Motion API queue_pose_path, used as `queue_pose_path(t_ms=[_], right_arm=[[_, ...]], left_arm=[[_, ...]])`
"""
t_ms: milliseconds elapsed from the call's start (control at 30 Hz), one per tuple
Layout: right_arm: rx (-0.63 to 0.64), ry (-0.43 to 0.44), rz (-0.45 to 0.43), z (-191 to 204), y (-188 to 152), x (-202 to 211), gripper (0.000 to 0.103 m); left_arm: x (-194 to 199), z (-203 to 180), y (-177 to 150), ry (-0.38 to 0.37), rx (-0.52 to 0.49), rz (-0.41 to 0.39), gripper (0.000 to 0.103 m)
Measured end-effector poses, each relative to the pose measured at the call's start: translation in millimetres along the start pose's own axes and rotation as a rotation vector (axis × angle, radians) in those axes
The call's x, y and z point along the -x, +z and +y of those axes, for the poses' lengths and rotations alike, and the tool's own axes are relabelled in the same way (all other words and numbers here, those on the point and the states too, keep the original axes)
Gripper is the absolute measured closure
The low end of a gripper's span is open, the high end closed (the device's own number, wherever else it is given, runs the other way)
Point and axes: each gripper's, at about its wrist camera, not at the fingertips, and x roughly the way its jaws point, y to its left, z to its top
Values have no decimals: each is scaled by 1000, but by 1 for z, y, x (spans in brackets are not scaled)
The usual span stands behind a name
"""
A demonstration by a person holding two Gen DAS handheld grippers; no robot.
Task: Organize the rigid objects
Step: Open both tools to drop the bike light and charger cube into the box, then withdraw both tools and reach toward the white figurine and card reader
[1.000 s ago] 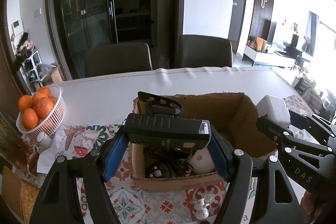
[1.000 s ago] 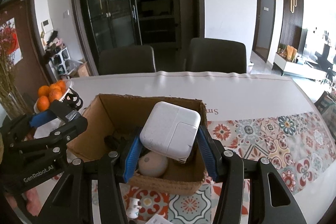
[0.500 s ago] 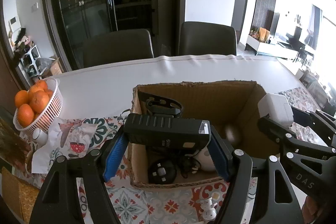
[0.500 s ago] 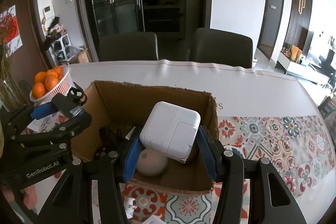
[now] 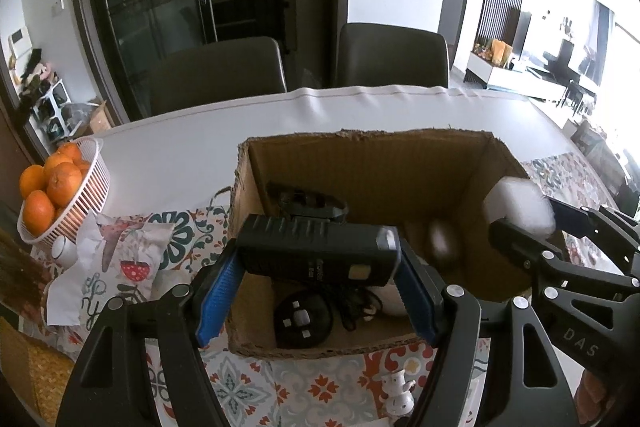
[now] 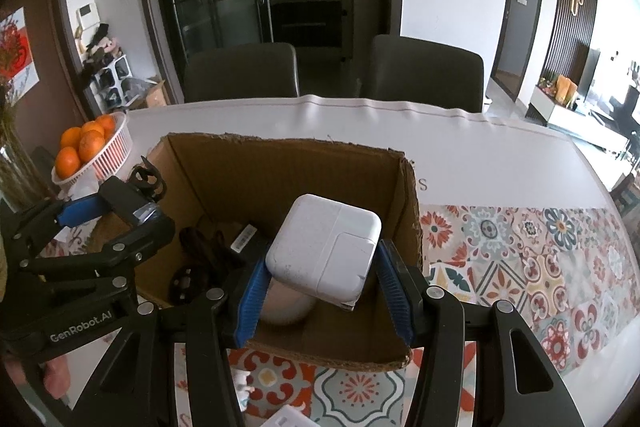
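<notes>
Both are hanging over the open brown cardboard box [image 6: 288, 163]: left gripper [image 5: 320, 291] clamping a long black flashlight-like device [image 5: 316, 255], right gripper [image 6: 324, 291] squeezing a white square power adapter [image 6: 324, 247]. Some gadgets are already sitting inside; these two aren't dropped yet.

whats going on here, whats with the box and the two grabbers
A person is tidying loose items into a cardboard box on the table. The left gripper holds a black flashlight over the box, and the right gripper holds a white power adapter above it too. A black round gadget, cables and a pale rounded object already lie inside.
</notes>
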Motion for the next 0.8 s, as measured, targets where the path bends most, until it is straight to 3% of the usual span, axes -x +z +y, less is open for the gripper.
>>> queue_pose_path(t_ms=[233,800], right_arm=[[-16,1,-3,-3,-3,5,45],[-35,-21,-106,-3,-18,54,45]], left_arm=[[8,-3,-1,9,5,-21,19],[61,-12,-20,30,12,-106,12]])
